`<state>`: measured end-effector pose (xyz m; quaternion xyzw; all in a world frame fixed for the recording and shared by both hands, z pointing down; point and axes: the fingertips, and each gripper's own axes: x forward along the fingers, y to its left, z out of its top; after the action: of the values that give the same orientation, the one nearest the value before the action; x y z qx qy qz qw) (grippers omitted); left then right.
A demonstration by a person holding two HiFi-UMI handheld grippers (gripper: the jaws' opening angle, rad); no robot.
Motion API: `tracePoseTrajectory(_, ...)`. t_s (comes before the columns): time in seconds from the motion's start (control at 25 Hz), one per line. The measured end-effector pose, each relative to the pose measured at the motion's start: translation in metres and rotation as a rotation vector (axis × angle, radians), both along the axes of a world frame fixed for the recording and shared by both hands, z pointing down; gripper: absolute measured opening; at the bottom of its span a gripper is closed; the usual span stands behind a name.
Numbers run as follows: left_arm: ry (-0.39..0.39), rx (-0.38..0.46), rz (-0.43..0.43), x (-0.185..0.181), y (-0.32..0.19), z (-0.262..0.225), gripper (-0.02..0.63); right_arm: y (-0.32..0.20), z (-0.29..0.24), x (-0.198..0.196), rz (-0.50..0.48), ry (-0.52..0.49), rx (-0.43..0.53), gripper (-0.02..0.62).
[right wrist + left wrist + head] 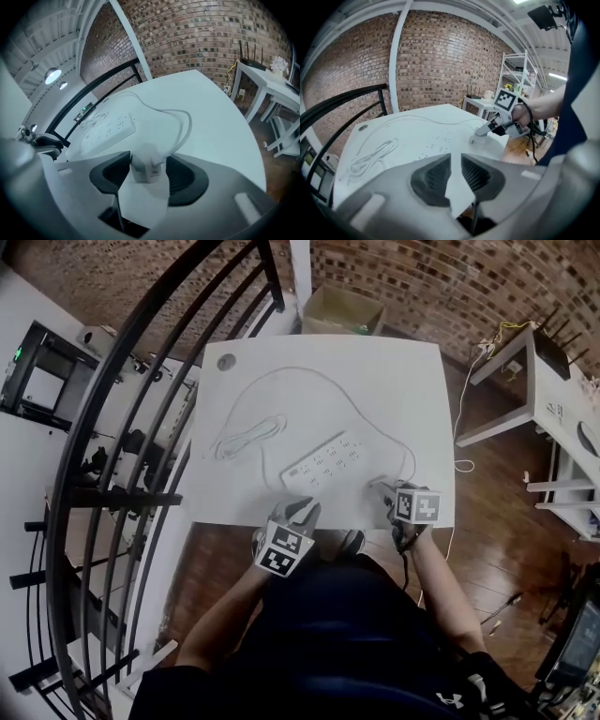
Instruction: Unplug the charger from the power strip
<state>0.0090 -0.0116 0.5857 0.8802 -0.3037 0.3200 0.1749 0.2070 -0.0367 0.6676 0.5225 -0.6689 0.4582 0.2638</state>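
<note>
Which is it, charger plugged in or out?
Out. The charger stands apart from the power strip, between the open jaws of the right gripper.

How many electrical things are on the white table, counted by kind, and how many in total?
power strip: 1
charger: 1
coiled cable: 1
Total: 3
</note>
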Motion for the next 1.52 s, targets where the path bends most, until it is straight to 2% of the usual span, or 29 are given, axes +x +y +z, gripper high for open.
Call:
tracePoseTrajectory(0.2, 0.006, 0.004, 0.007, 0.012, 0.003, 0.0, 0.067, 0.009, 0.0, 0.019, 0.058, -0.014, 0.003, 0.25)
tracePoseTrajectory(0.48, 0.026, -0.005, 0.004, 0.026, 0.006, 0.004, 0.063, 0.019, -0.025, 0.051, 0.168, -0.049, 0.08, 0.235)
tracePoseTrajectory(0.6, 0.026, -0.01, 0.006, 0.032, 0.007, 0.001, 0.055, 0.016, -0.051, 0.053, 0.221, -0.129, 0.132, 0.214)
tracePoseTrajectory(0.68, 0.038, -0.007, 0.003, 0.034, 0.006, -0.004, 0.044, 0.009, -0.079, 0.047, 0.242, -0.177, 0.192, 0.142)
tracePoseTrajectory(0.76, 0.051, 0.0, 0.003, 0.036, 0.004, -0.009, 0.035, 0.003, -0.107, 0.038, 0.229, -0.186, 0.26, 0.035)
tracePoseTrajectory(0.8, 0.055, 0.005, 0.005, 0.037, 0.003, -0.011, 0.031, 0.0, -0.12, 0.031, 0.212, -0.184, 0.293, 0.023)
tracePoseTrajectory(1.0, 0.085, 0.021, 0.036, 0.049, -0.005, -0.022, 0.017, -0.003, -0.17, -0.003, 0.113, -0.194, 0.435, 0.012)
tracePoseTrajectory(1.12, 0.117, 0.045, 0.064, 0.063, -0.01, -0.034, 0.008, 0.001, -0.186, -0.011, 0.064, -0.163, 0.511, 0.012)
tracePoseTrajectory(1.32, 0.245, 0.141, 0.16, 0.096, -0.007, -0.08, 0.006, 0.01, -0.202, -0.004, 0.041, -0.072, 0.622, 0.011)
tracePoseTrajectory(1.52, 0.3, 0.239, 0.215, 0.11, -0.007, -0.109, 0.006, 0.016, -0.224, -0.003, 0.032, 0.015, 0.743, 0.012)
